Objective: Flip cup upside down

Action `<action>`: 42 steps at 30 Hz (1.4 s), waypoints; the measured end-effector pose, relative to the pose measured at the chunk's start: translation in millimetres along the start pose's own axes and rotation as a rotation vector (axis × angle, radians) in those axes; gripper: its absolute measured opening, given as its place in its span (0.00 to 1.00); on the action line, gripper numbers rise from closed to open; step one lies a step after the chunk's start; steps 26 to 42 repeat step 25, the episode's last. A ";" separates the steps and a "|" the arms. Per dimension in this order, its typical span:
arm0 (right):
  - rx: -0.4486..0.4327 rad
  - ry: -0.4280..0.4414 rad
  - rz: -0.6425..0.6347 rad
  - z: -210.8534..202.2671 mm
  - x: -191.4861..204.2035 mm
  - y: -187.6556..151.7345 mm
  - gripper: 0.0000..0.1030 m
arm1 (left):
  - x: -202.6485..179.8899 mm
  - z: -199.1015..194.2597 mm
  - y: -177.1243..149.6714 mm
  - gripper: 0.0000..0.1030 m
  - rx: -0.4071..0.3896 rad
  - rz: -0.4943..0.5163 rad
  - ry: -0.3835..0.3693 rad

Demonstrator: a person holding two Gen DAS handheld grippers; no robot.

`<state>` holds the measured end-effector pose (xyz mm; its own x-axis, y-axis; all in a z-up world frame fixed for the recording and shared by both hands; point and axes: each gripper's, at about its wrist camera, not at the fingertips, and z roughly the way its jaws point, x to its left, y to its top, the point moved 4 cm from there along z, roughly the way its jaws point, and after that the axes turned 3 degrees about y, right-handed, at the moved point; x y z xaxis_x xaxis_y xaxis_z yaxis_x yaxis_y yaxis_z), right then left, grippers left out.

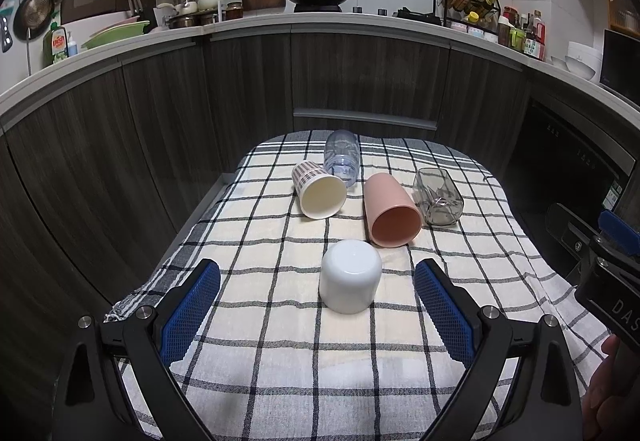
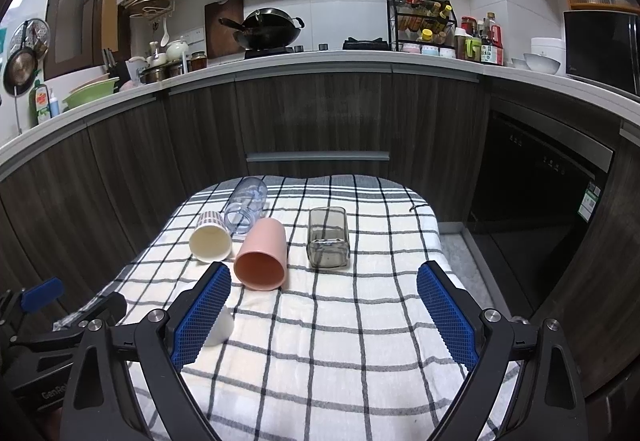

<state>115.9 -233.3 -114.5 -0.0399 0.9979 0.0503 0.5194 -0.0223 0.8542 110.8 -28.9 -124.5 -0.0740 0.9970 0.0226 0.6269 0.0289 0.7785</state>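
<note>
A white cup point(image 1: 350, 277) stands upside down on the checked cloth point(image 1: 280, 361), between and just ahead of my open left gripper point(image 1: 318, 275), not touched. Behind it several cups lie on their sides: a pink cup point(image 1: 390, 211), a cream cup with a plaid wall point(image 1: 318, 190), a clear bluish cup point(image 1: 341, 157) and a smoky grey square glass point(image 1: 438, 197). In the right wrist view my right gripper point(image 2: 324, 281) is open and empty; the pink cup point(image 2: 262, 255) and grey glass point(image 2: 328, 239) lie ahead, and the white cup point(image 2: 220, 327) is half hidden behind the left finger.
The clothed table point(image 2: 340, 361) stands before dark wood kitchen cabinets point(image 1: 360, 81). The right gripper's body point(image 1: 600, 265) shows at the right edge of the left view; the left gripper's body point(image 2: 44, 325) shows at the left edge of the right view. A dishwasher door point(image 2: 540, 201) is at right.
</note>
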 end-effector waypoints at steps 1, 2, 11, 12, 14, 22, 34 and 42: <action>0.001 0.000 0.000 -0.1 0.0 0.0 0.92 | 0.0 0.0 0.0 0.96 0.000 0.001 0.001; 0.001 0.001 0.001 -0.4 0.1 0.0 0.92 | 0.1 0.1 -0.1 0.96 0.001 0.002 0.000; 0.006 0.002 0.000 1.3 1.1 -0.6 0.92 | 1.3 -0.5 1.4 0.96 0.005 -0.009 0.005; 0.006 0.002 0.000 1.0 0.6 -0.3 0.92 | 0.9 -0.4 1.3 0.96 0.004 -0.008 0.006; 0.009 0.002 0.000 2.2 0.9 -0.7 0.92 | 0.7 -0.6 1.3 0.96 0.004 -0.007 0.007; 0.017 0.003 0.004 4.4 1.4 -2.0 0.92 | 0.7 0.8 0.6 0.96 0.007 -0.009 0.009; 0.018 0.003 0.004 4.8 1.7 -2.3 0.92 | 0.7 1.9 0.1 0.96 0.012 -0.009 0.007; 0.018 0.003 0.004 4.8 1.7 -2.3 0.92 | 0.7 1.9 0.1 0.96 0.012 -0.009 0.007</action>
